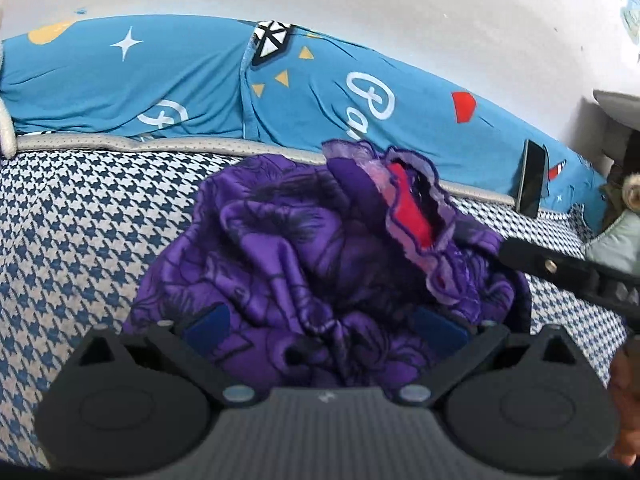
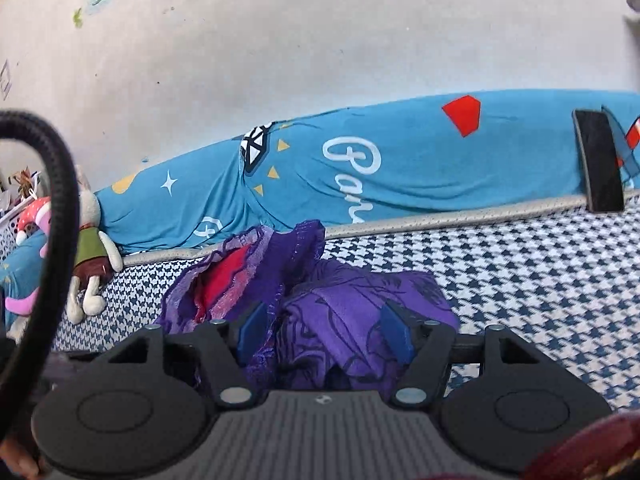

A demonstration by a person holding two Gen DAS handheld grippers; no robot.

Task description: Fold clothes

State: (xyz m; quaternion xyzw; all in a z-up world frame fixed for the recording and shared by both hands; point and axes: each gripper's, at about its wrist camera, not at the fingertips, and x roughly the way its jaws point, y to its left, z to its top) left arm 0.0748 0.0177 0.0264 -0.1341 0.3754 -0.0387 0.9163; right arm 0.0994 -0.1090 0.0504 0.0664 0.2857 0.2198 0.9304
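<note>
A crumpled purple garment (image 1: 304, 248) with a dark line print, a frilly lilac edge and a red inner part (image 1: 412, 208) lies in a heap on the houndstooth bed cover (image 1: 80, 220). My left gripper (image 1: 324, 328) is open wide just over the near side of the heap, with purple cloth bulging between its blue pads (image 1: 208, 326). A black finger of the right gripper (image 1: 532, 258) reaches into the heap from the right. In the right wrist view my right gripper (image 2: 324, 332) stands partly open, its pads either side of a thick bunch of the garment (image 2: 352, 304).
A long blue printed bolster (image 1: 160, 80) runs along the white wall behind the bed. A dark phone (image 1: 532, 178) leans against it at the right. A stuffed rabbit (image 2: 90, 248) and other toys sit at the left end. A black cable (image 2: 60, 200) loops near the right gripper.
</note>
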